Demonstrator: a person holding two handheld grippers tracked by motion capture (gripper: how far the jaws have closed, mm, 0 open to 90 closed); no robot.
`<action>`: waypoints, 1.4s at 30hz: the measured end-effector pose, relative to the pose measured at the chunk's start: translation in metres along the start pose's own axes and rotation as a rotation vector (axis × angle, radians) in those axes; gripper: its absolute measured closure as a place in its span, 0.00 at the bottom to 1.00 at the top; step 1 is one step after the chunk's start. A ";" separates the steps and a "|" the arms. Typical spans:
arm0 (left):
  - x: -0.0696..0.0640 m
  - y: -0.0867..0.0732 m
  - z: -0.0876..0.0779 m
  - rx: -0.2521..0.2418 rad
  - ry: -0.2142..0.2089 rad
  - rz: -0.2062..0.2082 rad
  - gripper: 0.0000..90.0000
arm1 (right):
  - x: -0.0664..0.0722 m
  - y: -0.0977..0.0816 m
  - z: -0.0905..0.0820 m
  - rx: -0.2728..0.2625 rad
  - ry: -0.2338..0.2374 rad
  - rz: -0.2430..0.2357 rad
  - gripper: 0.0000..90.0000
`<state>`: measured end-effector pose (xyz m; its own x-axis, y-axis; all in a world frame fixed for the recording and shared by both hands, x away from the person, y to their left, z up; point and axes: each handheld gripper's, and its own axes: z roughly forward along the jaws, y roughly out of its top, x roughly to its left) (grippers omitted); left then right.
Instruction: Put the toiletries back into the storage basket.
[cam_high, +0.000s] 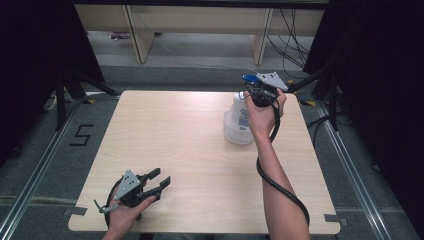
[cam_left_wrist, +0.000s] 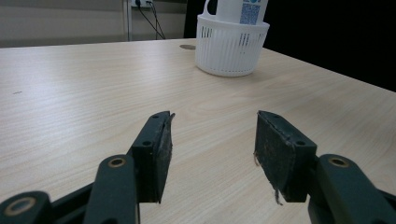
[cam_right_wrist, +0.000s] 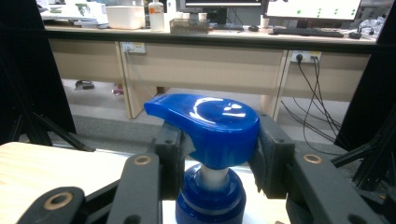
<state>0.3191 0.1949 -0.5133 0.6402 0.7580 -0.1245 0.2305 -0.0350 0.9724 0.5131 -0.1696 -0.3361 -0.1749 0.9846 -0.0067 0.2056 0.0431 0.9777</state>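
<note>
Two grippers over a wooden table (cam_high: 190, 150), one idle, one holding a pump.

The left gripper (cam_high: 161, 182) is resting near the front left corner, its jaws standing apart and holding nothing. Far right, the white bottle (cam_high: 239, 111) is standing in a white basket (cam_high: 235, 132), and the right gripper (cam_right_wrist: 217, 154) is clamping its blue pump head (cam_right_wrist: 210, 123).

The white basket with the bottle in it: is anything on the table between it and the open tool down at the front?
Nothing visible. Between the left tool, its jaws apart, and the white basket holding the bottle lies bare table. The right tool is closed on the bottle's blue pump head.
</note>
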 end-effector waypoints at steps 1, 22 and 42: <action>0.000 0.000 0.000 0.000 0.000 -0.001 0.51 | 0.001 0.000 -0.001 0.002 -0.001 0.006 0.67; -0.002 0.000 0.001 0.004 -0.003 0.006 0.50 | 0.008 -0.002 -0.013 -0.004 -0.020 -0.060 0.40; 0.000 0.000 0.003 -0.002 0.008 0.024 0.50 | -0.007 -0.029 -0.052 0.074 0.069 -0.047 0.27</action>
<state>0.3211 0.1931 -0.5136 0.6393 0.7625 -0.0994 0.2138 -0.0521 0.9755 0.4580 -0.1863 -0.3538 -0.2514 0.9672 -0.0352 0.2653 0.1039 0.9586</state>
